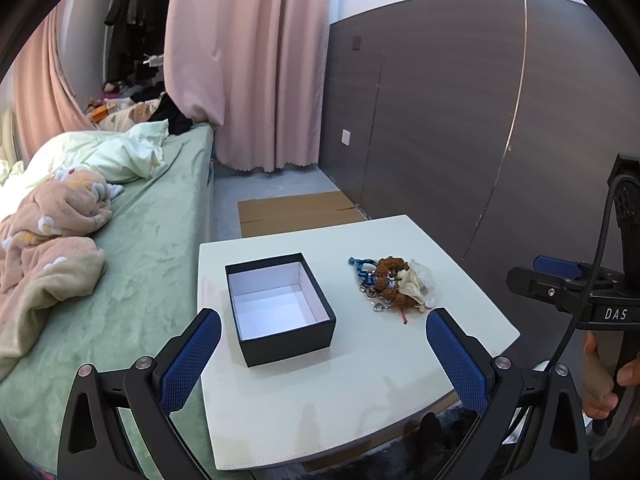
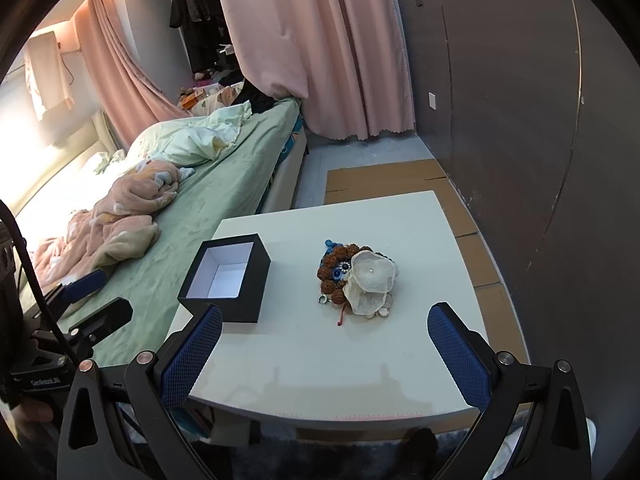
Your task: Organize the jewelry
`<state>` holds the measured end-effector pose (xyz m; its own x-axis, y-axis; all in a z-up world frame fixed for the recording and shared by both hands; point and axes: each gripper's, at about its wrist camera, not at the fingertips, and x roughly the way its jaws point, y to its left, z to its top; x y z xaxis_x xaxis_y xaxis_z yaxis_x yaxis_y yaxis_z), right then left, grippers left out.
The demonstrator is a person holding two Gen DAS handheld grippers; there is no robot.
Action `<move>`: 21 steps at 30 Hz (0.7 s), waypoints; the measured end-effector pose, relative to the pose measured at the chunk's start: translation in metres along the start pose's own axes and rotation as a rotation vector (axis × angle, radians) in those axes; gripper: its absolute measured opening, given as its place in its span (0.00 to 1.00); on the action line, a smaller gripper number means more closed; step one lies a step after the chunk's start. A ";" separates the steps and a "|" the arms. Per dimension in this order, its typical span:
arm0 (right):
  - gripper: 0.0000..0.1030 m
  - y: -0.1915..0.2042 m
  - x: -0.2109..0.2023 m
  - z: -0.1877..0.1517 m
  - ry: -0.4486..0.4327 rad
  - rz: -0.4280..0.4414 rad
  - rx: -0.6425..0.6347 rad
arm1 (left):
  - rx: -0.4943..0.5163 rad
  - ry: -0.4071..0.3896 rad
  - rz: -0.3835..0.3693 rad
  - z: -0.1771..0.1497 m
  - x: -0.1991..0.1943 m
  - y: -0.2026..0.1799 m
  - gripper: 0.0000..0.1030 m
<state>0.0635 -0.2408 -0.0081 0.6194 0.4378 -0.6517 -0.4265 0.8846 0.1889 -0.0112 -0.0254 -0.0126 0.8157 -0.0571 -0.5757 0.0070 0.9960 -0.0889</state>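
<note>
Nearest the lenses, our left gripper (image 1: 323,354) and right gripper (image 2: 325,348) hang with blue pads spread wide, released and grasping nothing, above the near edge of the white table (image 2: 360,376). The jewelry pile (image 2: 357,278), brown beads, blue pieces, metal rings and a pale translucent flower, lies near the table's centre, apart from the open black box (image 2: 228,276) at the left edge. Bare tabletop surrounds the pile on all sides; the bed (image 1: 132,264) borders the table's left, cardboard (image 1: 296,212) lies beyond its far edge.
</note>
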 end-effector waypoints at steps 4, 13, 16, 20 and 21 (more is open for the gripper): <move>1.00 -0.001 -0.002 -0.002 0.002 -0.004 -0.010 | 0.002 -0.007 -0.002 -0.003 -0.002 -0.002 0.99; 1.00 -0.001 -0.007 -0.004 -0.010 0.000 -0.003 | -0.012 -0.011 0.010 0.008 -0.007 -0.006 0.99; 1.00 0.000 -0.007 -0.004 -0.009 0.001 -0.005 | -0.024 -0.007 0.007 0.008 -0.007 -0.005 0.99; 1.00 -0.001 -0.007 -0.005 -0.010 0.003 -0.005 | -0.020 -0.006 0.012 0.007 -0.007 -0.007 0.99; 1.00 -0.001 -0.007 -0.005 -0.010 0.003 -0.005 | -0.020 -0.006 0.011 0.007 -0.007 -0.007 0.99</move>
<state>0.0561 -0.2459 -0.0071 0.6247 0.4422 -0.6436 -0.4318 0.8823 0.1871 -0.0124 -0.0318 -0.0023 0.8191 -0.0452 -0.5719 -0.0138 0.9951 -0.0984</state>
